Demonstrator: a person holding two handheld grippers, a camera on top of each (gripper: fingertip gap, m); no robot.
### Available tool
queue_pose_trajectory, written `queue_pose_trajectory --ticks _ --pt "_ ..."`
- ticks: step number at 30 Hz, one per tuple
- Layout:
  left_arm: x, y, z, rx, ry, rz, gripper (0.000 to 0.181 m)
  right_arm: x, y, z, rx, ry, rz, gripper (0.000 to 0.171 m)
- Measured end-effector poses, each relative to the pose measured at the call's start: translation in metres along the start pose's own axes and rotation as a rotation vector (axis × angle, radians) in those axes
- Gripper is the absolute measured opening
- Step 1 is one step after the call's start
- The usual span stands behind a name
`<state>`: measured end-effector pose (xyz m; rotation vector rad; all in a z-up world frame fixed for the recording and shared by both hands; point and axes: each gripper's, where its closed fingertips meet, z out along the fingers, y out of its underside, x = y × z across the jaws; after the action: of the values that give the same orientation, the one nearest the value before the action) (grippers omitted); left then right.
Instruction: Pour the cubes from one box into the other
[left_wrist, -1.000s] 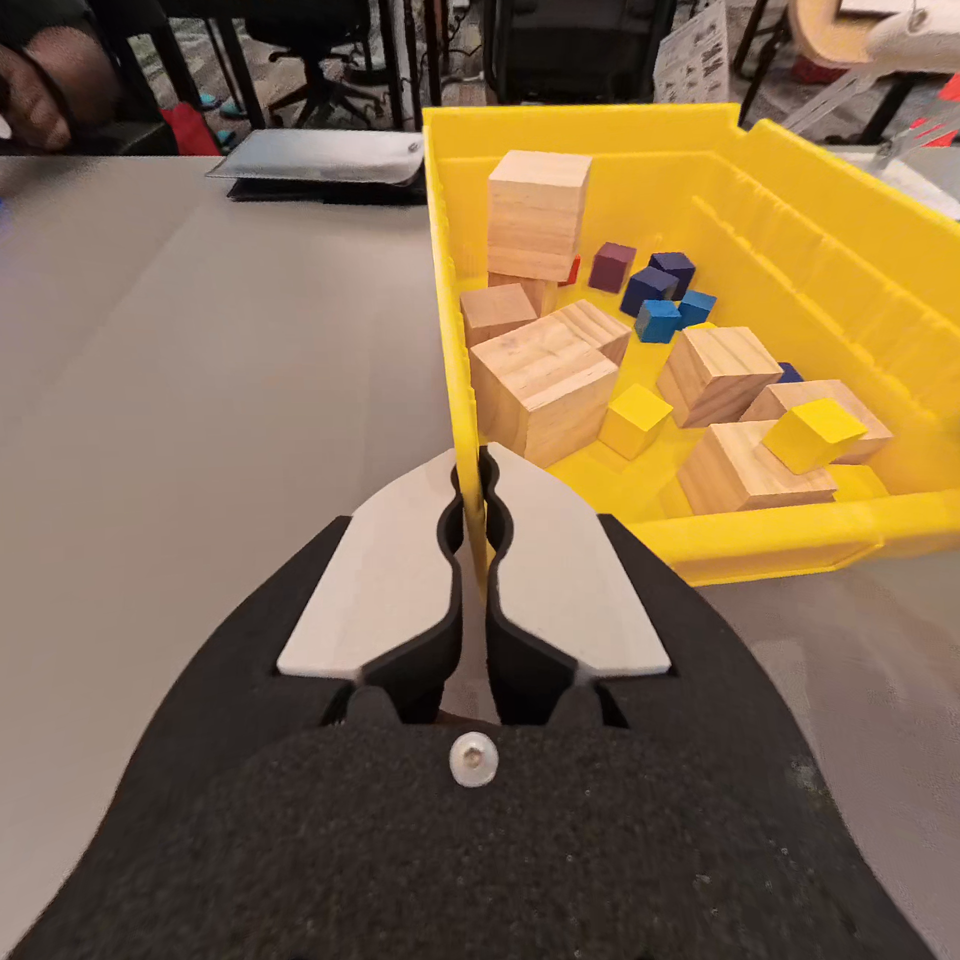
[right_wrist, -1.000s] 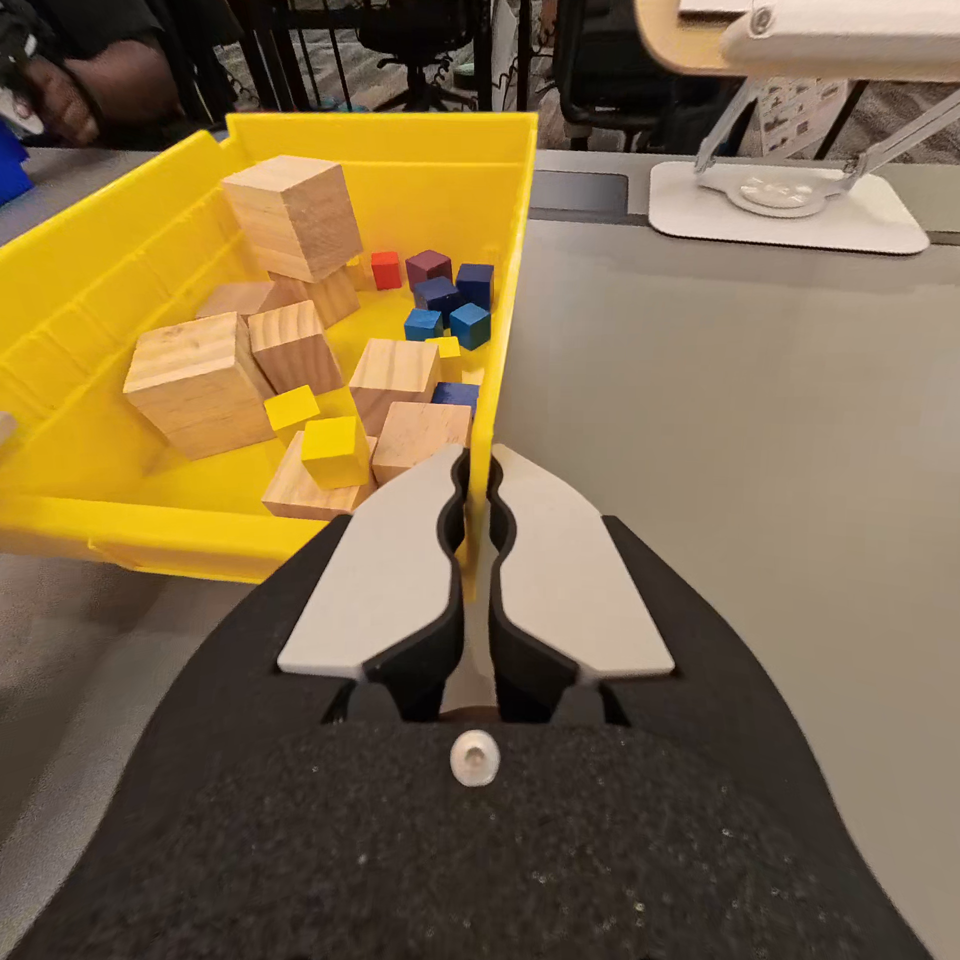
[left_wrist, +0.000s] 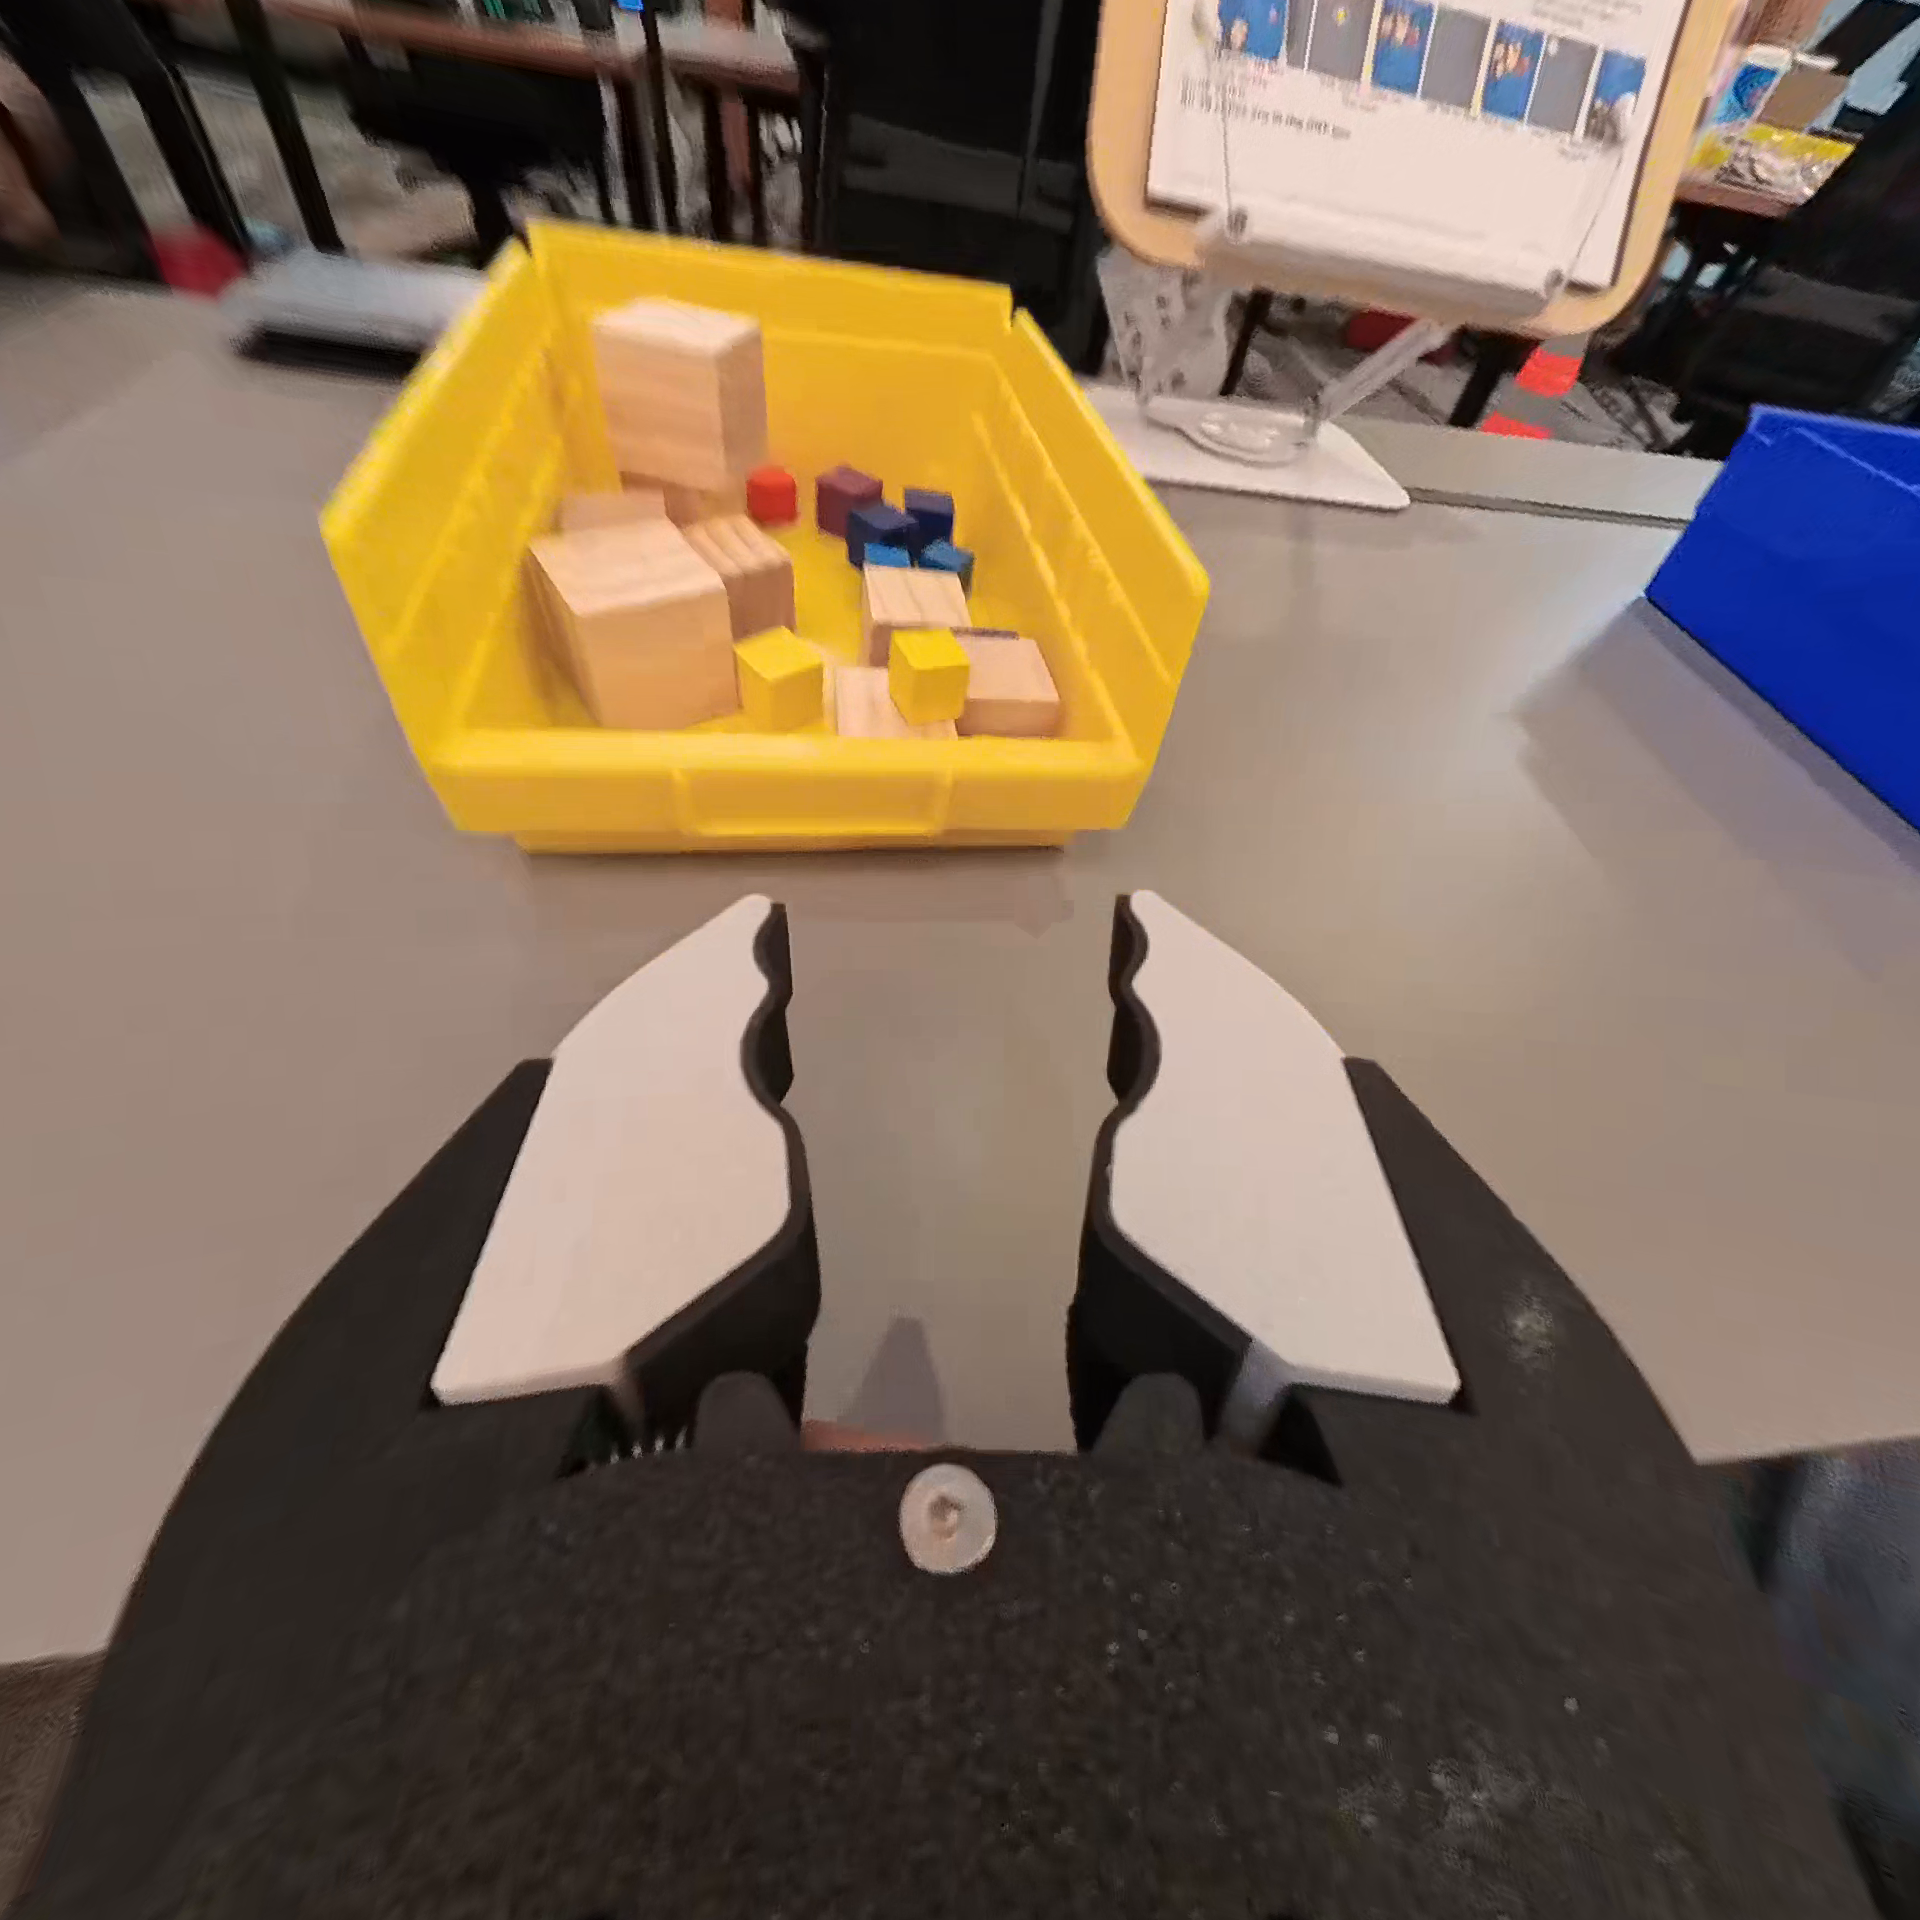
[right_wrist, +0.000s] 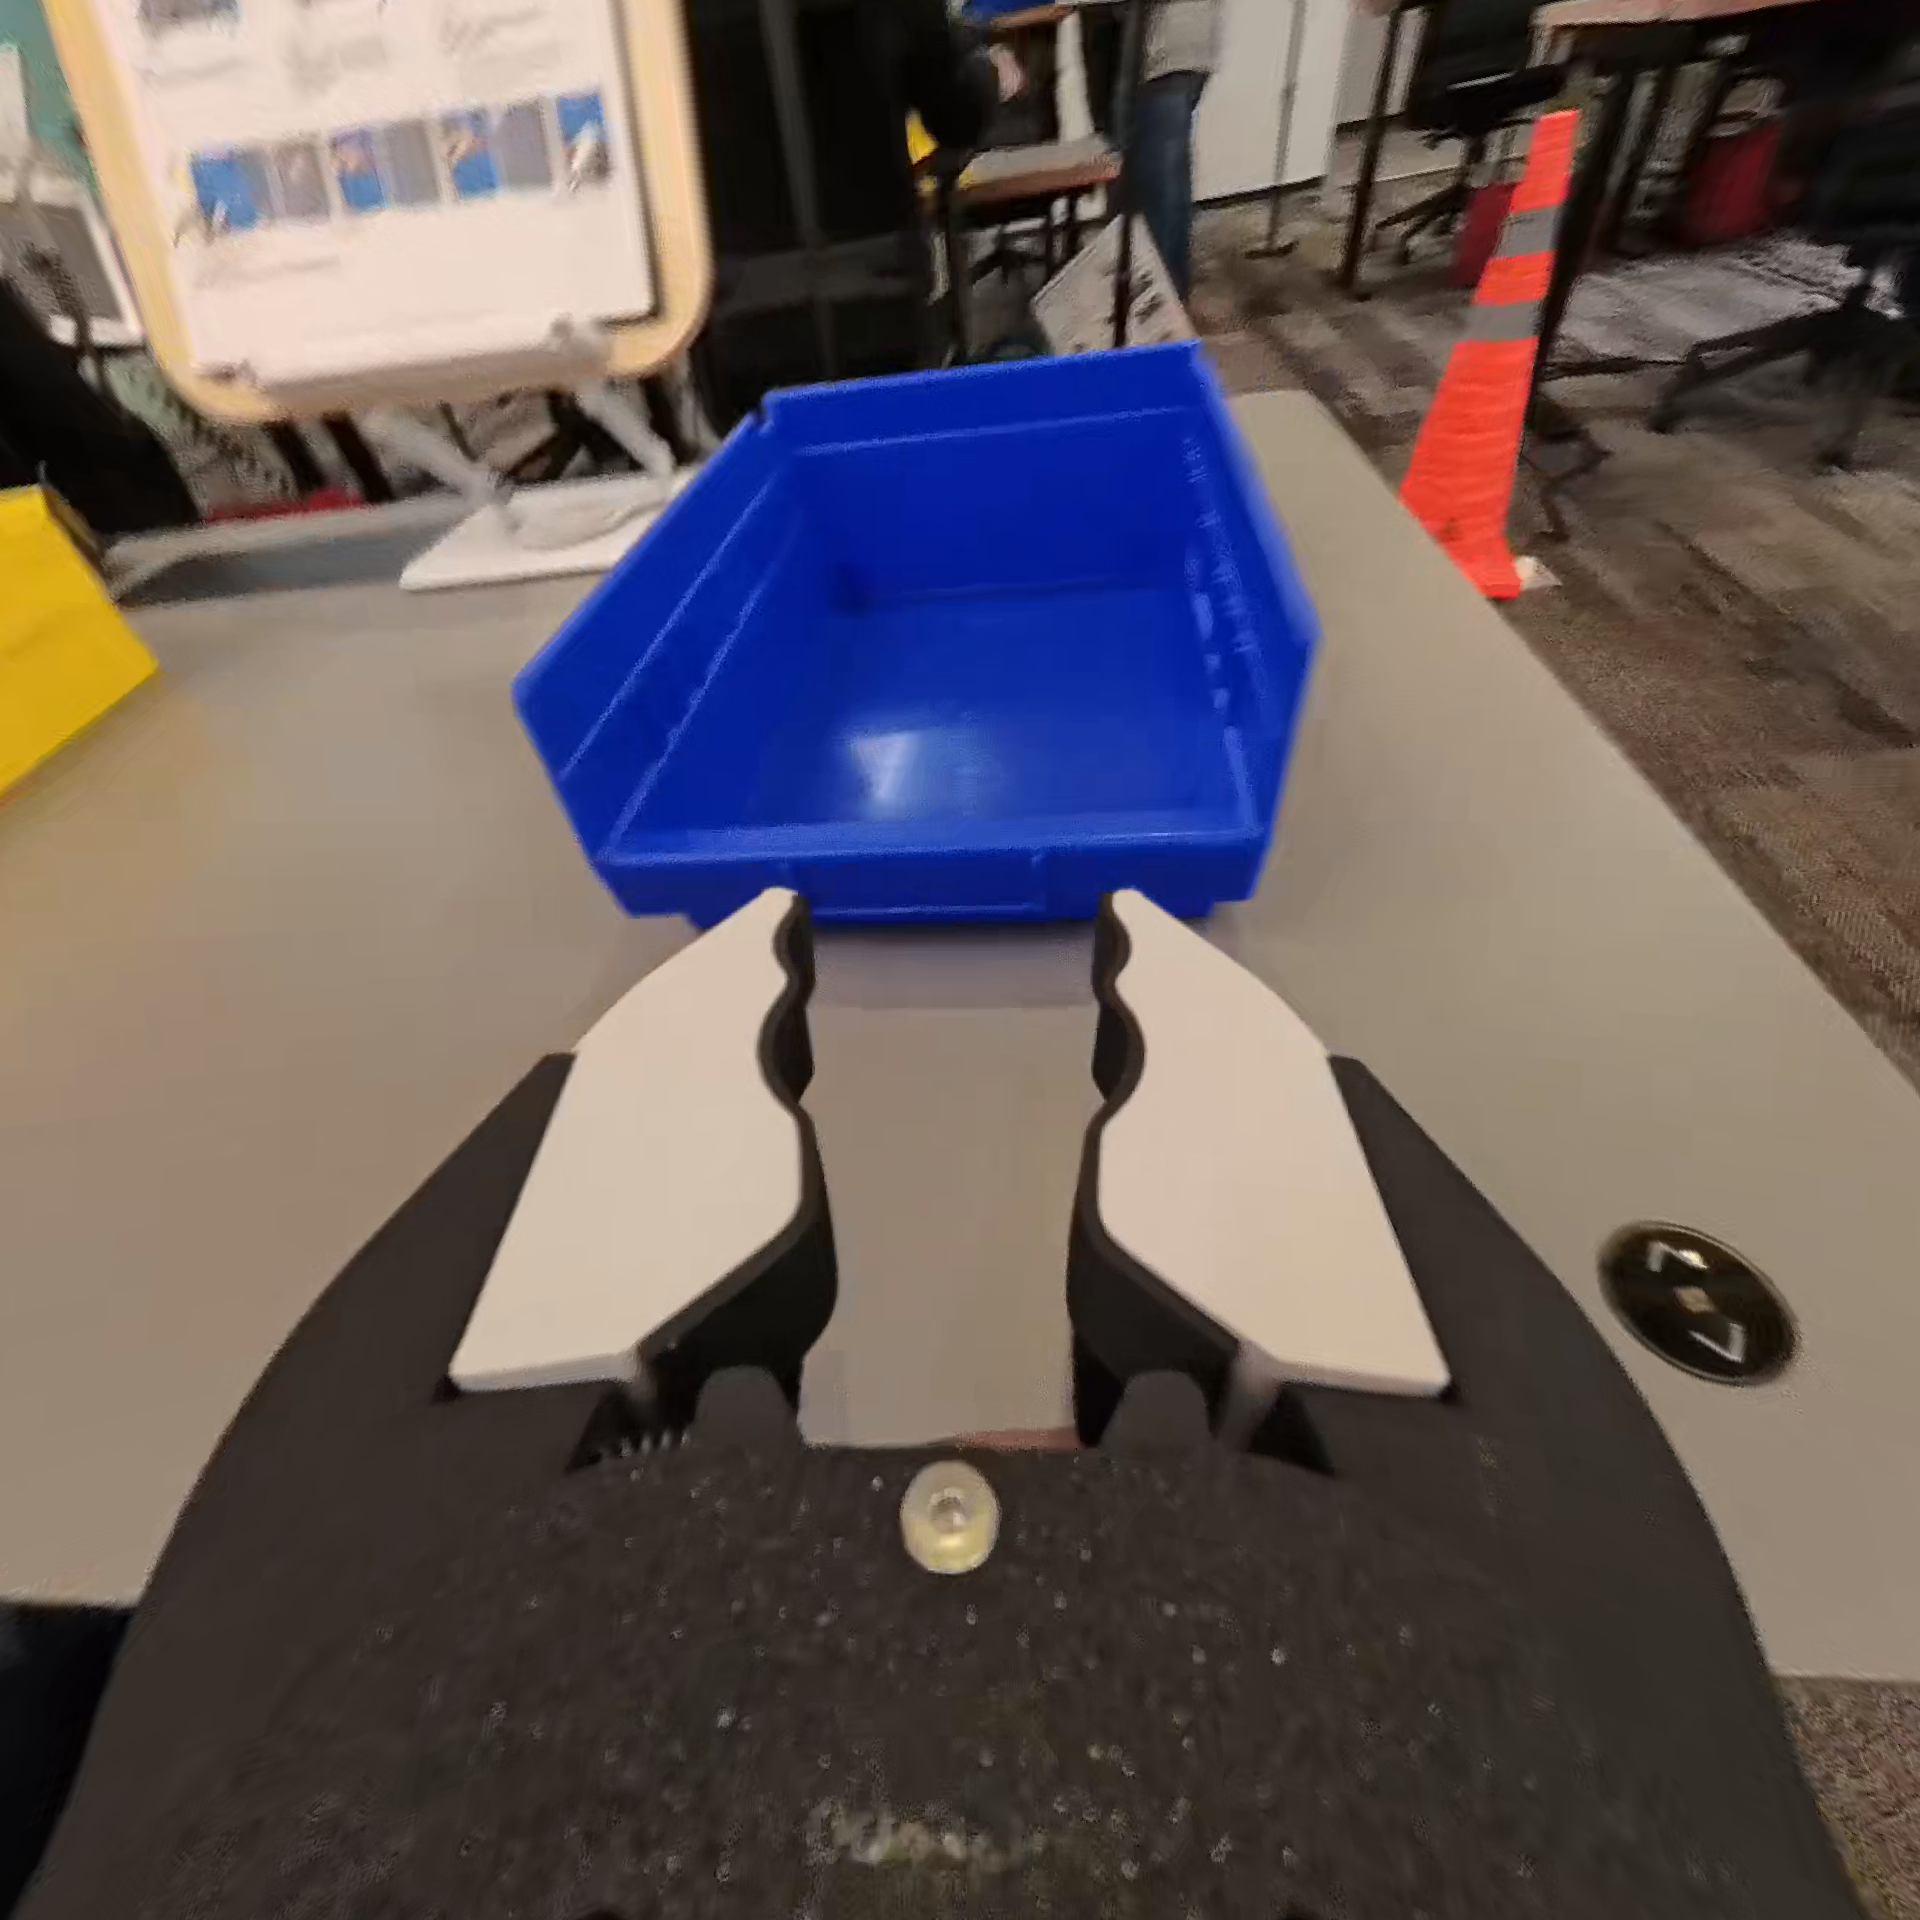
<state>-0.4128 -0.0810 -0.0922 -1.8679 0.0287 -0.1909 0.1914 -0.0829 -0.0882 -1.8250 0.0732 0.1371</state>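
While the yellow box (left_wrist: 790, 795) sits on the grey table (left_wrist: 208, 935) at twelve o'clock from the left gripper (left_wrist: 948, 920), it holds the cubes (left_wrist: 644, 634): big pale wooden blocks with visible grain at its nine o'clock side, small painted red, purple, blue and yellow ones toward three o'clock. Its glossy plastic walls are ribbed inside. The blue box (right_wrist: 935, 842), same moulded shape, lies bare at twelve o'clock from the right gripper (right_wrist: 948, 914), its near lip seemingly just beyond the tips, though blur hides contact. Both tongs are spread, gripping nothing. A white stand (left_wrist: 1268, 457) rises behind.
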Motion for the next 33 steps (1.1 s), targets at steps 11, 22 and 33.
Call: queue_pose_trajectory --ticks 11,22,33 --pt "-0.007 0.025 0.028 -0.122 -0.015 0.041 0.054 -0.007 0.003 0.013 0.001 0.023 -0.047 0.052" --pt "-0.016 0.025 0.020 -0.114 -0.003 -0.039 0.053 -0.010 0.003 0.018 0.006 0.029 -0.050 0.051" --pt "-0.018 0.029 0.020 -0.136 -0.005 -0.032 0.053 -0.015 0.004 0.020 -0.001 0.020 -0.064 0.049"
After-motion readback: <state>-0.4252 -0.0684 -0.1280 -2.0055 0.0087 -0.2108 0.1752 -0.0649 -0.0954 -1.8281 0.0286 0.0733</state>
